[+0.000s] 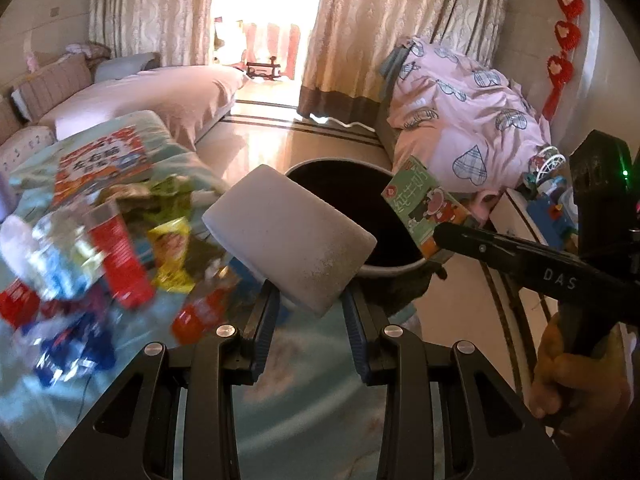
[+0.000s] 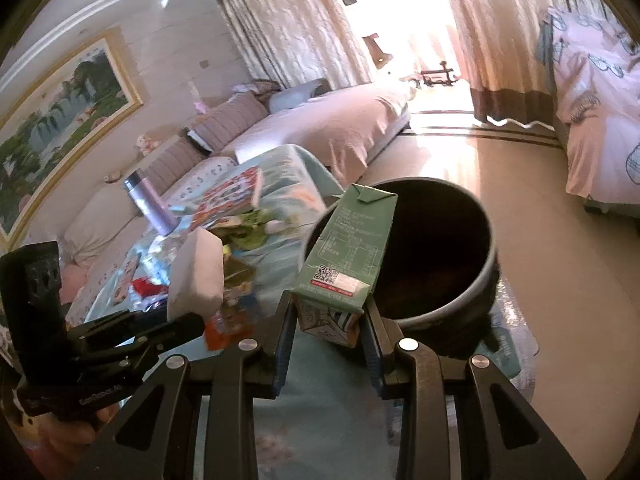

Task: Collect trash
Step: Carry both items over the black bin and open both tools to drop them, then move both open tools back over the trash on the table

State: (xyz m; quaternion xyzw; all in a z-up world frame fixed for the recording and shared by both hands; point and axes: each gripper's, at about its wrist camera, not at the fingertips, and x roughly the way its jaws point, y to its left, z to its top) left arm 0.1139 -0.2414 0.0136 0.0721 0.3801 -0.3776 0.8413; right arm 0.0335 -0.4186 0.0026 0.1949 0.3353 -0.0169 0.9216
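Trash, two pieces held over a dark bin (image 2: 440, 248) past the table's (image 1: 304, 364) far edge.
White foam block (image 1: 292, 236): largest, light, stiff, crumbly; left gripper (image 1: 310, 304) is clamped on its lower end. Green drink carton (image 2: 344, 256): smaller, light, thin-walled, likely dents; right gripper (image 2: 328, 316) pinches its base. More wrappers (image 1: 168, 248) lie toward the table's left edge.

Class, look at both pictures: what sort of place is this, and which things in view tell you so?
Most likely a home living room: a long cushioned sofa, floor-length curtains beside a bright doorway, and a framed landscape painting on the wall.
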